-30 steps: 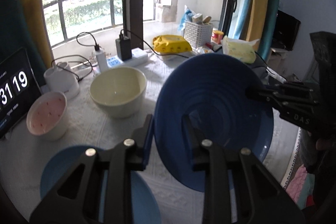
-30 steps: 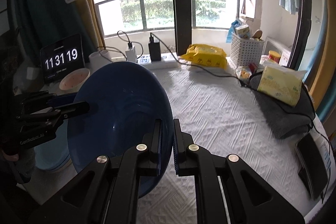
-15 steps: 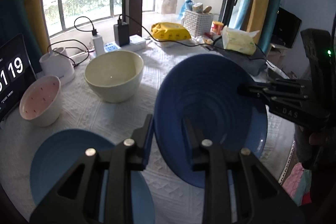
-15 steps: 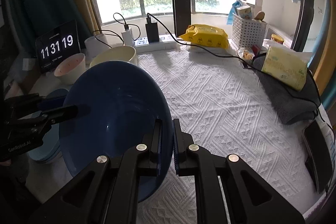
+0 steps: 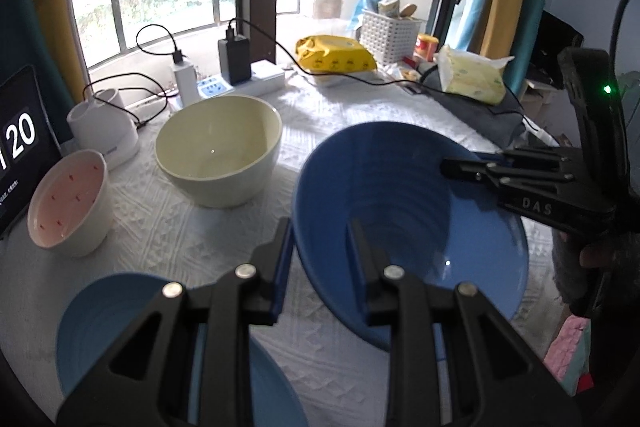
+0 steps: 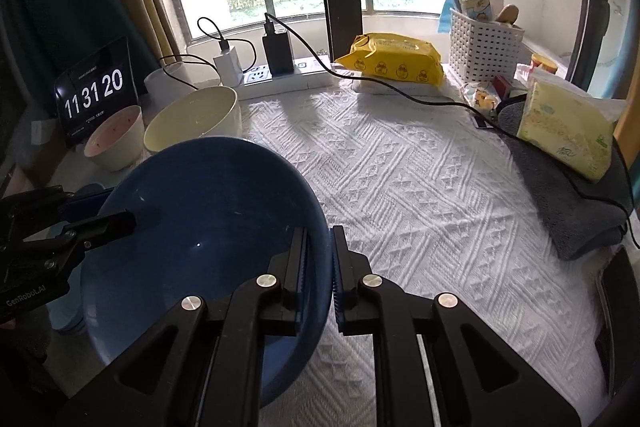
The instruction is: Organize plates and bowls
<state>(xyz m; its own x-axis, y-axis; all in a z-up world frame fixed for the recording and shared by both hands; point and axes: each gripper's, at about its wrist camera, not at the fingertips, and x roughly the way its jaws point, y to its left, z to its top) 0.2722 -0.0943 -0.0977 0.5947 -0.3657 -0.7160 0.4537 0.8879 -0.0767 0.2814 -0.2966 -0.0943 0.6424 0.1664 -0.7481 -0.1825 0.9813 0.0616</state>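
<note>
Dark blue bowl gripped at opposite rims by both tongs, above the bench.

I have the left tongs point(image 5: 320, 247) clamped across the near rim of the dark blue bowl point(image 5: 404, 223); the right tongs point(image 6: 320, 251) straddle its opposite rim and are starting to part, rim between the pads. The bowl sits tilted over the white-clothed bench point(image 6: 420, 187). Just left, under my left tongs, lies a light blue plate point(image 5: 100, 311). Beyond stand a cream bowl point(image 5: 218, 147) and a pink-lined bowl point(image 5: 66, 203), then the clock display point(image 6: 94, 93).
</note>
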